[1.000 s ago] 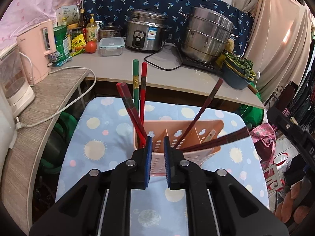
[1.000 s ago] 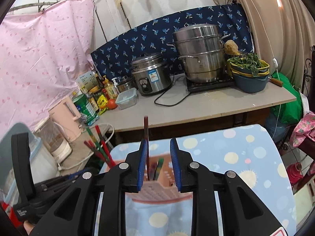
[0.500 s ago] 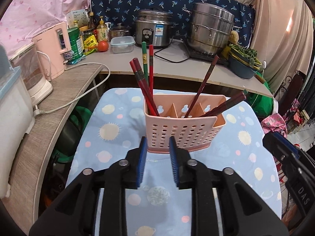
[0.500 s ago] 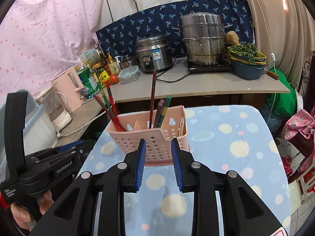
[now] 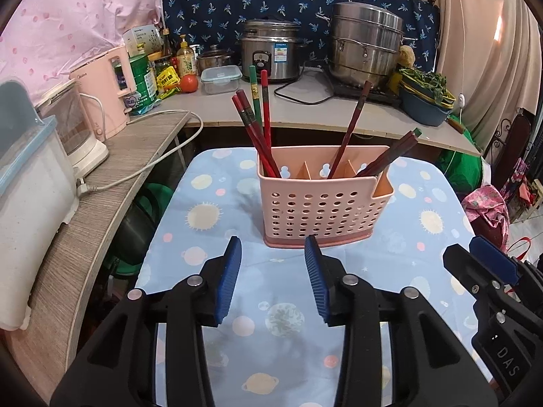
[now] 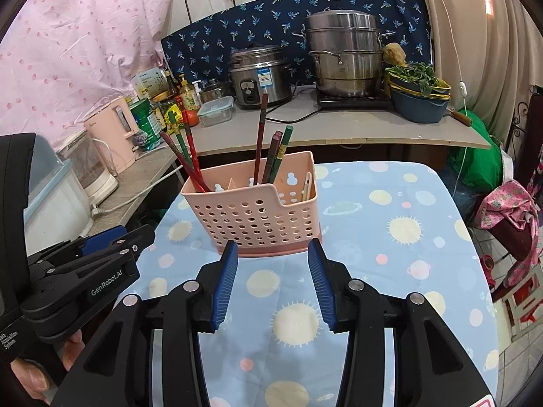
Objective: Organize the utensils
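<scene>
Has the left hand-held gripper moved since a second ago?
Yes. The left hand-held gripper has backed away from the pink caddy, empty, its jaws just opening.

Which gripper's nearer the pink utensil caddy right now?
Too close to call. Left gripper and right gripper are both open, empty, just short of the caddy base; left faces its left half, right its right.

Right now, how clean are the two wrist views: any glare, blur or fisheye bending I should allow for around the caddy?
Left wrist: sharp, evenly lit; the pink utensil caddy and chopsticks are crisp; the counter edge bows from fisheye, corners are vignetted black, and a bright patch glares on the curtain. Right wrist: equally sharp; same curtain glare at top right; soft gripper shadows on the tablecloth.
</scene>
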`<state>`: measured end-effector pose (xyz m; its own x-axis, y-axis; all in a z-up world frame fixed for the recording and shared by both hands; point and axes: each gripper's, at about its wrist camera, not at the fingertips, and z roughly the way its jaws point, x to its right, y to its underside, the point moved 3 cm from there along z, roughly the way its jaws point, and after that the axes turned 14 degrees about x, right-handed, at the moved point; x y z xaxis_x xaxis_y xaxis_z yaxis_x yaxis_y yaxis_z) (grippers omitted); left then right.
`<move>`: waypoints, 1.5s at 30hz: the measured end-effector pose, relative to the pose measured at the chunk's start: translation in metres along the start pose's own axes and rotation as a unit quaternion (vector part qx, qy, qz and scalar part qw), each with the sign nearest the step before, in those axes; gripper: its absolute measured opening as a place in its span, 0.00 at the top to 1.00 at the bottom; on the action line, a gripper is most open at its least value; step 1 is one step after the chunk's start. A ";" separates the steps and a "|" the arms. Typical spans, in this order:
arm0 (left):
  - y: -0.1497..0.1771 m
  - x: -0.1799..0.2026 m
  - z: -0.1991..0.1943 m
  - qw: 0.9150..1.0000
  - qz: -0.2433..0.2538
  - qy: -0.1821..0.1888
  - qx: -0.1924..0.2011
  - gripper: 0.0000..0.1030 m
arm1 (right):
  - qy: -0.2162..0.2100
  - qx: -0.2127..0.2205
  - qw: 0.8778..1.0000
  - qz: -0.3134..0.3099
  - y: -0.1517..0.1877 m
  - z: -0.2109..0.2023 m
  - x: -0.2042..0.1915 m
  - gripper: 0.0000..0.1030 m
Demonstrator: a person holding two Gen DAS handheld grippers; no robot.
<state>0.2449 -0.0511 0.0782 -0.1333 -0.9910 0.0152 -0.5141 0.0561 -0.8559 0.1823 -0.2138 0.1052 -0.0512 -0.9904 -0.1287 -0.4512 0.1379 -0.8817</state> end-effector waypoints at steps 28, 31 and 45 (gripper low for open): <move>0.013 -0.006 0.000 0.999 0.011 -0.032 0.002 0.22 | 0.031 -0.012 0.999 -0.027 0.013 0.009 -0.004 0.27; 0.013 -0.009 0.002 0.999 0.007 -0.037 -0.001 0.19 | 0.029 -0.016 0.999 -0.015 0.015 0.010 0.001 0.17; 0.017 -0.009 0.005 0.999 0.014 -0.045 0.000 0.11 | 0.040 -0.026 0.999 -0.018 0.020 0.015 0.004 0.06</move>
<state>0.2413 -0.0414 0.0608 -0.0702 -0.9960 -0.0554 -0.5108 0.0837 -0.8556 0.1859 -0.2153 0.0802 -0.1050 -0.9927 -0.0592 -0.5002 0.1042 -0.8596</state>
